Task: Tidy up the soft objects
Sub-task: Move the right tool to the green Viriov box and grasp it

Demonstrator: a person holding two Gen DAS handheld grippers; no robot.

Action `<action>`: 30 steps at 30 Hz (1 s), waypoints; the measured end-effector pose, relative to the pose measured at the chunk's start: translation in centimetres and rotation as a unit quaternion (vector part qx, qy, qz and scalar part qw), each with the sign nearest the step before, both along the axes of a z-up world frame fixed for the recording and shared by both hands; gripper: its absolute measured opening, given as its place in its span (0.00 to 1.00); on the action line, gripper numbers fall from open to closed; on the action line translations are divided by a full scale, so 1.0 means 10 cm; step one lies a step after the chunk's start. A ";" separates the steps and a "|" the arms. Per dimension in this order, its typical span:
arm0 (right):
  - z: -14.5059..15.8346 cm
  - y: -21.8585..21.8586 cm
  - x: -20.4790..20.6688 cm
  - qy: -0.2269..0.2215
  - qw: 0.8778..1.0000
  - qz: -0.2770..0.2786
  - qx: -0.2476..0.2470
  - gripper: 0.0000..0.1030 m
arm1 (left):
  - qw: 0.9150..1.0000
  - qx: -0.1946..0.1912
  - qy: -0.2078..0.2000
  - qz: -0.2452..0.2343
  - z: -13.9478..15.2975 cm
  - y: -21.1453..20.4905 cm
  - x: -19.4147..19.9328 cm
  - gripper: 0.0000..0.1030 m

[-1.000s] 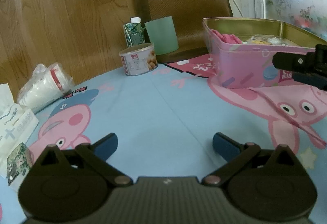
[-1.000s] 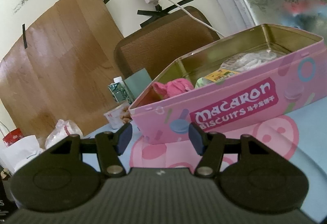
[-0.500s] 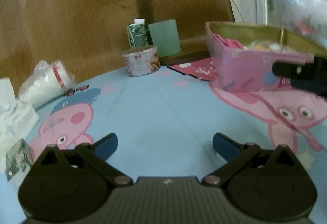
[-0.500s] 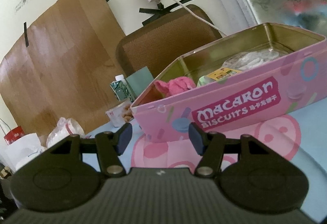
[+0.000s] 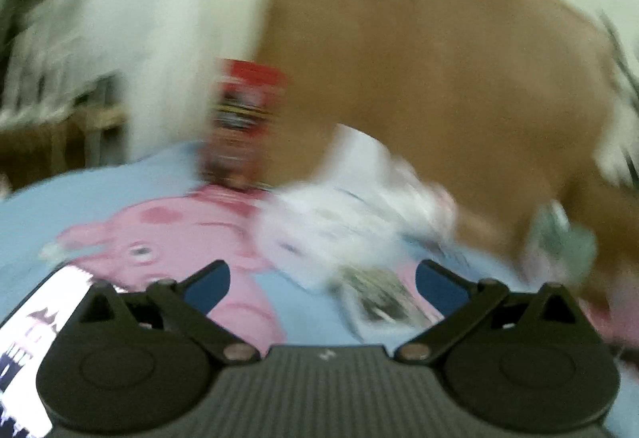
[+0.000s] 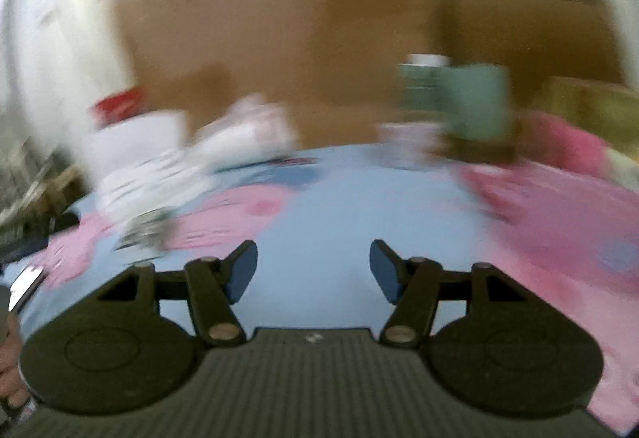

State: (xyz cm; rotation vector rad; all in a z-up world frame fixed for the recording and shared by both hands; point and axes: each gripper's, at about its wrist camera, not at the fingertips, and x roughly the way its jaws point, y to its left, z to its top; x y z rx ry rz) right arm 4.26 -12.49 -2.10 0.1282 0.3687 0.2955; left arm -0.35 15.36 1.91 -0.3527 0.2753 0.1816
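Blue tablecloth (image 6: 319, 206) blurred; both grippers' jaws apart, empty; white packets (image 5: 339, 222) ahead.

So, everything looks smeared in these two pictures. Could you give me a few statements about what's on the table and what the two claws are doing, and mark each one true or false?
1. The left gripper is open with nothing between its fingers. True.
2. The right gripper is clamped on a pink cloth. False: it is open and empty, above bare blue tablecloth.
3. A white tissue pack lies on the table ahead of the left gripper. True, though it is blurred.
4. The red-topped container lies flat on its side. False: it stands upright.
5. A green cup shows in the right wrist view. True.
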 end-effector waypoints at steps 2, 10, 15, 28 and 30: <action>0.06 0.42 0.20 0.001 0.998 0.061 -0.029 0.70 | 0.999 -0.035 -0.016 0.019 -0.03 0.10 -0.04 1.00; -0.05 1.62 0.73 0.043 0.975 0.175 -0.127 0.76 | 0.996 0.041 -0.069 0.037 0.03 -0.17 -0.21 1.00; -0.11 1.51 0.81 0.062 0.980 0.145 -0.119 0.55 | 0.994 0.074 -0.075 0.028 0.05 -0.25 -0.20 1.00; -0.32 -0.36 -0.64 0.062 0.993 -0.058 -0.082 0.58 | 0.943 0.068 0.050 -0.321 0.15 -0.99 0.13 0.99; -0.37 -0.56 -0.82 0.059 0.992 -0.091 -0.065 0.59 | 0.909 0.046 0.079 -0.406 0.20 -1.33 0.20 0.97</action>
